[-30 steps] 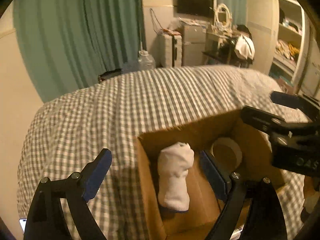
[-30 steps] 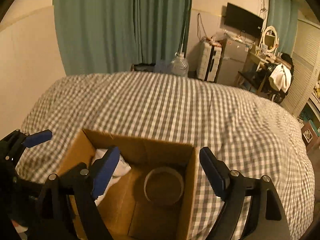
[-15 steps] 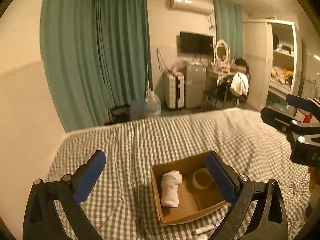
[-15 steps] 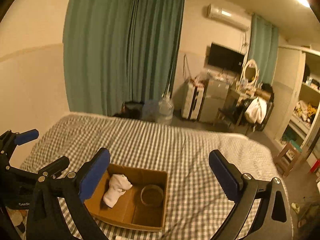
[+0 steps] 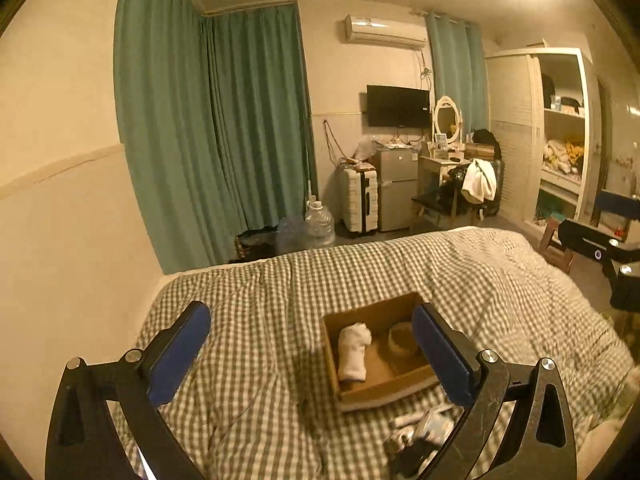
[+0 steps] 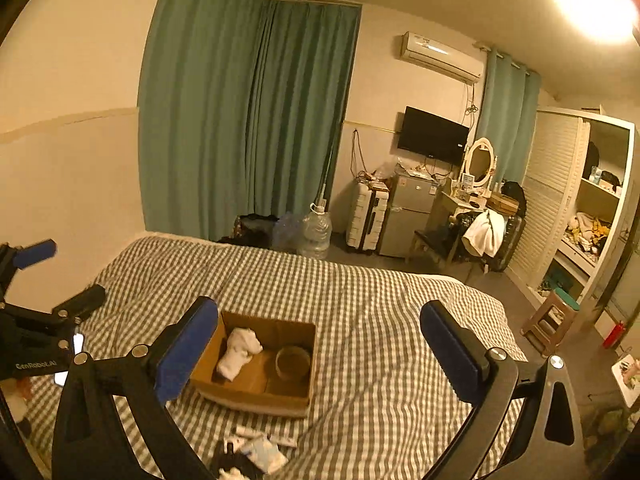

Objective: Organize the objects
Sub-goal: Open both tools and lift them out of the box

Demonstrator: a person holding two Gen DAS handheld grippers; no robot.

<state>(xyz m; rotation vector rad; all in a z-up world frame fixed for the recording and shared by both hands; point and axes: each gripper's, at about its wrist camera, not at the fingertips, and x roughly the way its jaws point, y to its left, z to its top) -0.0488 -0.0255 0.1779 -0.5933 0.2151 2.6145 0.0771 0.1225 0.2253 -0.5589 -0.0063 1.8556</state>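
With both the left gripper (image 5: 310, 350) and right gripper (image 6: 316, 344) wide open and empty, lower squarely onto the small items (image 6: 260, 446) at bottom center, below the cardboard box (image 6: 256, 394).

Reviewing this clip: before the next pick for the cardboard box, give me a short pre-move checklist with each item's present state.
1. Left gripper open and empty: ok.
2. Right gripper open and empty: ok.
3. Cardboard box upright on the checked bedspread: ok.
4. Room left in the box: ok; the white sock and the tape roll leave bare floor.
5. Loose items in front of the box identifiable: cannot tell; small and blurred.
6. Grippers apart from each other: ok; each shows only at the other view's edge.
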